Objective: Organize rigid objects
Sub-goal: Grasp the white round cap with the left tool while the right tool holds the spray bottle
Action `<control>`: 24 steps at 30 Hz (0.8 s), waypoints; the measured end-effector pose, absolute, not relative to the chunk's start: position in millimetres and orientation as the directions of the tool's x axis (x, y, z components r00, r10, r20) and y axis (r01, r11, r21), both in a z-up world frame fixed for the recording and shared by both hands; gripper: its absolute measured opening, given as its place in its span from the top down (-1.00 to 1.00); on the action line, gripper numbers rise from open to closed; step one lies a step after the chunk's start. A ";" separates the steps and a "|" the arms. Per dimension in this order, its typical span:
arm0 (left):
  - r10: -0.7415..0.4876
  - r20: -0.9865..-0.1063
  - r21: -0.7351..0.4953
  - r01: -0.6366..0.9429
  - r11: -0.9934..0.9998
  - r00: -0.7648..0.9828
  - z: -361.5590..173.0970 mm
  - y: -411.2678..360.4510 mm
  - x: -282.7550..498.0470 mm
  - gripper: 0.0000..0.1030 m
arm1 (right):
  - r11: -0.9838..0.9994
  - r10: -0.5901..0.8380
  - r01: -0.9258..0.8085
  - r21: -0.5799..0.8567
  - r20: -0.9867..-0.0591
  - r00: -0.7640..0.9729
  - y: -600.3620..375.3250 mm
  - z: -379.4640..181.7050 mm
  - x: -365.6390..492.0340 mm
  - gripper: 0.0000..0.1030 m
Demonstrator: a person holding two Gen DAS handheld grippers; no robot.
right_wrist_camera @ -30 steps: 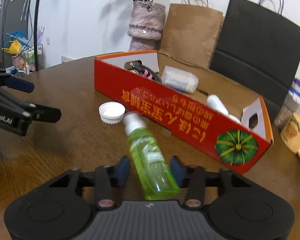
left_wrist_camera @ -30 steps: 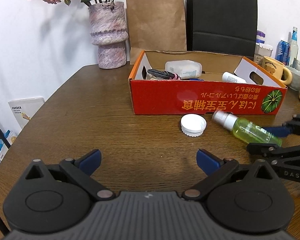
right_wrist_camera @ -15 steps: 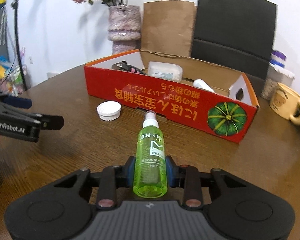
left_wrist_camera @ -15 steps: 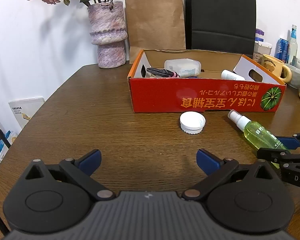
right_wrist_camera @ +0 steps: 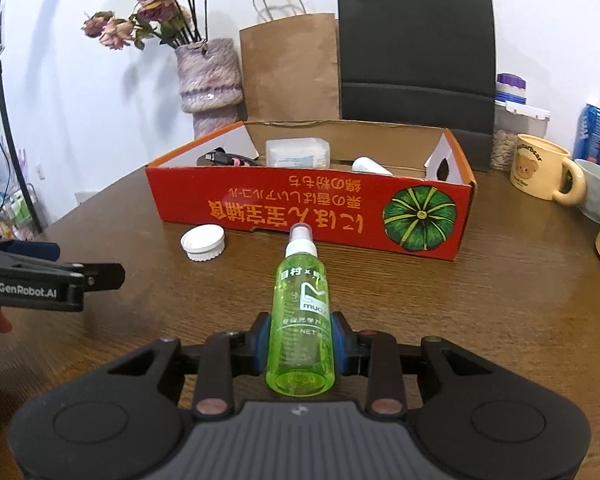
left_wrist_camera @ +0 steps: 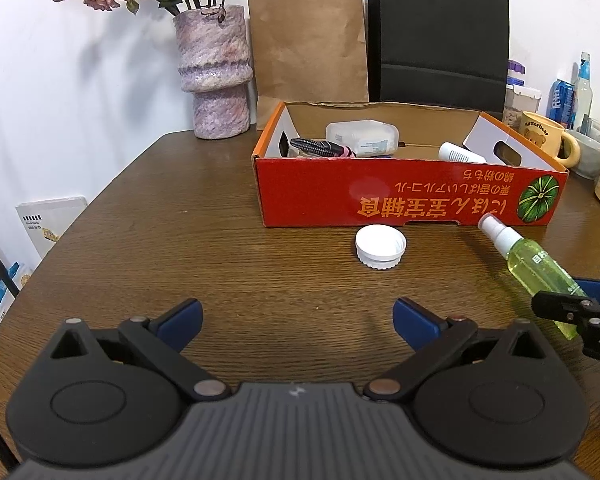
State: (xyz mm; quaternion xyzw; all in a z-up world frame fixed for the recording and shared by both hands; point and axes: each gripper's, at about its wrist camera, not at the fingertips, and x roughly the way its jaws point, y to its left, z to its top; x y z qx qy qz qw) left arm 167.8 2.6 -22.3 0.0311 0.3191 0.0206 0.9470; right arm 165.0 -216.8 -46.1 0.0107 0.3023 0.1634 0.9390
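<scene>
Right hand-held gripper [right_wrist_camera: 300, 338] clamps green spray bottle [right_wrist_camera: 300, 304], nozzle toward red cardboard box [right_wrist_camera: 308, 208]. Left hand-held gripper [left_wrist_camera: 298, 318] open, empty, over worktop [left_wrist_camera: 180, 240].

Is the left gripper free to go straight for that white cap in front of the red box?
Probably yes. The left gripper is open and empty, and bare table lies between it and the white cap. The right gripper, holding the green spray bottle, sits off to the side.
</scene>
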 end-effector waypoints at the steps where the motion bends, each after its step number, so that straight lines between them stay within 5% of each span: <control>1: 0.058 -0.604 0.071 -0.019 0.997 0.795 -23.0 2.3 168.4 -1.00 | 0.947 0.312 -0.296 0.121 -0.562 0.766 -217.3 -45.7 163.9 0.41; 24: 0.074 -0.602 0.108 -0.011 0.994 0.795 -33.0 -33.0 220.7 -1.00 | 0.977 0.210 -0.160 0.141 -0.506 0.837 -244.3 -37.3 162.6 0.41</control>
